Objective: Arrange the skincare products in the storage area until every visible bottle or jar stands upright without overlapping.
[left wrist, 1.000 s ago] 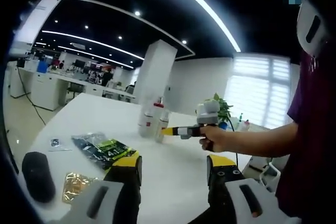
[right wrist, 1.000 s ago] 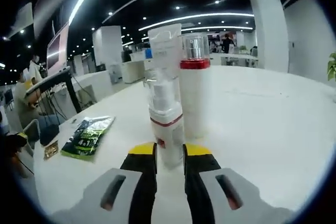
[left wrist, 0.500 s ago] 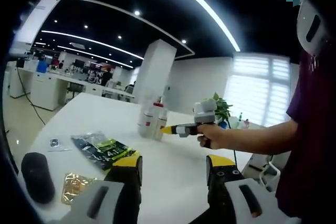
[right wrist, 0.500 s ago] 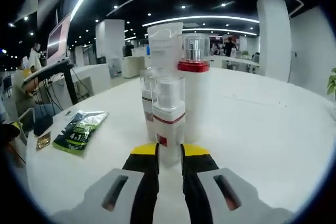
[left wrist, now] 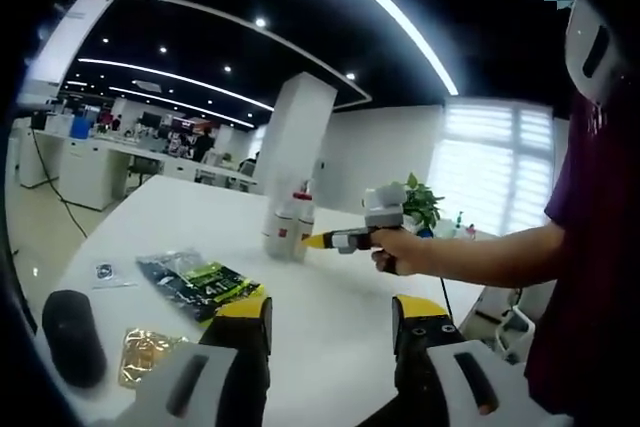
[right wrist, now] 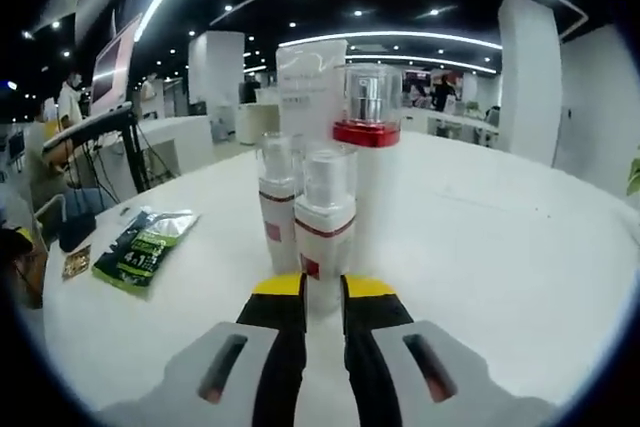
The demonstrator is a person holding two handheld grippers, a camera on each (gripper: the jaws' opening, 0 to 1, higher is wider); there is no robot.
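On the white table, right gripper sits at the base of a small red-banded bottle, jaws nearly together just below it (grip or mere touch, cannot tell); bottle upright in a tight cluster with three others. Left gripper hangs back, jaws apart, empty. Placement step looks nearly finished; next likely a clean release without nudging neighbours.
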